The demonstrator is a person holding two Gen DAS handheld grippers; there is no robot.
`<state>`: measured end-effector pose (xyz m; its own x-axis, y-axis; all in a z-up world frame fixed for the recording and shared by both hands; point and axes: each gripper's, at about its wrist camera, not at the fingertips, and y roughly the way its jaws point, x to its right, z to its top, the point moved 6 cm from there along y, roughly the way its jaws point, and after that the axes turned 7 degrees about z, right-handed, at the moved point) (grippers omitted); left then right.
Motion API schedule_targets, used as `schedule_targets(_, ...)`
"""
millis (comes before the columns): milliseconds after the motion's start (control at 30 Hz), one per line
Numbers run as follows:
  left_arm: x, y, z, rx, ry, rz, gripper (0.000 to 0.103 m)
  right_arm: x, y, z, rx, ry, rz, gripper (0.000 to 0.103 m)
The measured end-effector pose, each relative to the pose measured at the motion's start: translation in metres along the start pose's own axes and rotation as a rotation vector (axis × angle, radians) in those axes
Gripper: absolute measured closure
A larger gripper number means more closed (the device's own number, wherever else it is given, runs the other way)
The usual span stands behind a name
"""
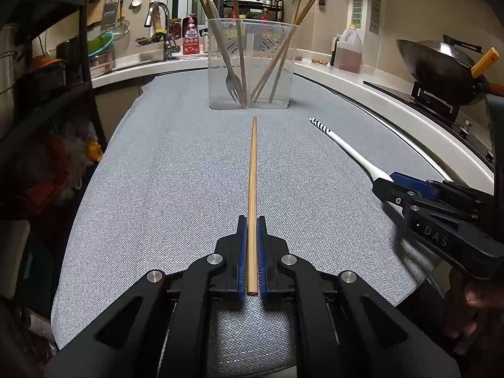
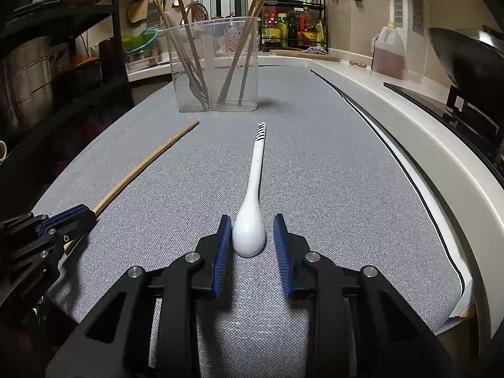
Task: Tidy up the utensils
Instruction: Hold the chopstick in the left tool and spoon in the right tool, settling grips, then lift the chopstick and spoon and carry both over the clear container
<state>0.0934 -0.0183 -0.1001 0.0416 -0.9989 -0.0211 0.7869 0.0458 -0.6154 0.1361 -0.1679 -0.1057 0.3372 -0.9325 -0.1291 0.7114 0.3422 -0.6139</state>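
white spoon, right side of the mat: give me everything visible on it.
The white spoon looks like glossy ceramic: a rounded bowl, a slim, slightly curved handle, and black stripes at the handle's far tip. It lies flat on the grey mat, handle pointing toward the clear utensil holder. Its bowl sits between the blue pads of the right tongs; the left-hand pad touches it, while a gap shows at the other, so it is not yet clamped.

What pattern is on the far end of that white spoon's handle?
Black-and-white zebra-like stripes on the handle tip of the white spoon, clearest in the right wrist view.

Wok (image 1: 441, 63), oil jug (image 1: 348, 48) (amber liquid, perhaps oil), faucet (image 1: 162, 19), spice rack (image 2: 294, 20).
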Motion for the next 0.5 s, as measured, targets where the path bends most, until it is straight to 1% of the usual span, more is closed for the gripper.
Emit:
schedule_targets(200, -0.002, -0.002, 0.003, -0.017, -0.018, 0.000, 0.097, -0.001, -0.004, 0.004, -0.001, 0.003, 0.017, 0.081)
schedule_targets(300, -0.002, -0.012, 0.013, 0.019, -0.008, 0.001, 0.097, -0.007, -0.018, 0.011, 0.032, -0.028, 0.018, 0.082)
schedule_targets(500, -0.003, -0.027, 0.038, 0.068, -0.008, -0.014, 0.097, -0.016, -0.054, 0.040, 0.120, -0.056, 0.039, 0.082)
